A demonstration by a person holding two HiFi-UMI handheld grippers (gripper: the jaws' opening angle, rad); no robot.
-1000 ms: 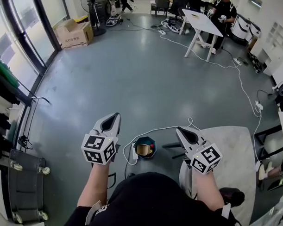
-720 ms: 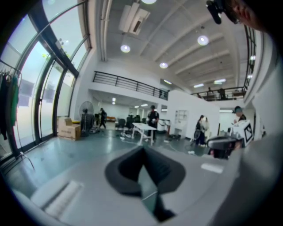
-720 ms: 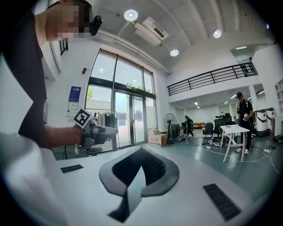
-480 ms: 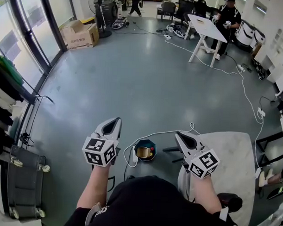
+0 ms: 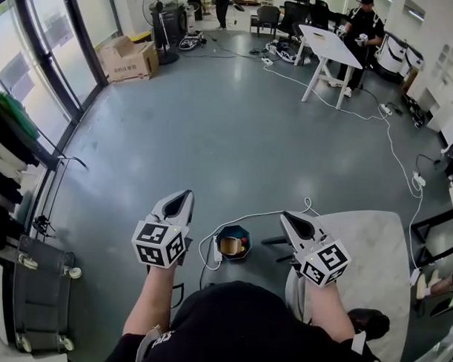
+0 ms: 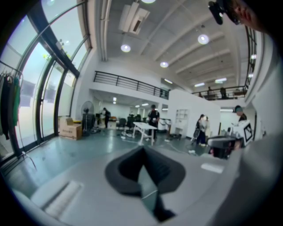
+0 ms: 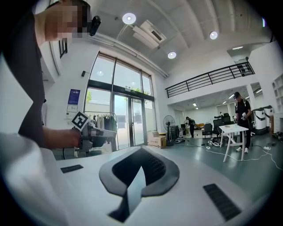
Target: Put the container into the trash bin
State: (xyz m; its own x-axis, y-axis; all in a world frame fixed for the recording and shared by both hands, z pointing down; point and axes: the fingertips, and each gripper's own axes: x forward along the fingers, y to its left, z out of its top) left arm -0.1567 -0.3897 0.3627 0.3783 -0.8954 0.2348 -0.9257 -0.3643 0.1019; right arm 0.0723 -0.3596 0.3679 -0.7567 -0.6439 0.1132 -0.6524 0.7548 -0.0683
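Note:
A small dark teal trash bin (image 5: pixel 232 241) stands on the grey floor just ahead of me, between my two hands, with a yellowish container and something red inside it. My left gripper (image 5: pixel 184 194) is held out level to the left of the bin, its jaws shut and empty. To the bin's right my right gripper (image 5: pixel 284 215) is likewise shut on nothing. In the left gripper view the closed tips (image 6: pixel 142 149) point across the open room. The right gripper view shows its closed tips (image 7: pixel 140 151) and the left gripper (image 7: pixel 90 133) off to the side.
A pale rounded table top (image 5: pixel 372 256) lies at my right. A white cable (image 5: pixel 255 212) and power strip (image 5: pixel 216 249) run past the bin. Farther off are a cardboard box (image 5: pixel 128 58), a white table (image 5: pixel 329 43) with a person (image 5: pixel 363 21), and a wheeled case (image 5: pixel 37 292) at left.
The head view has shifted slightly, so the room sits a little lower in frame. Both grippers stay shut and hold their places on either side of the bin.

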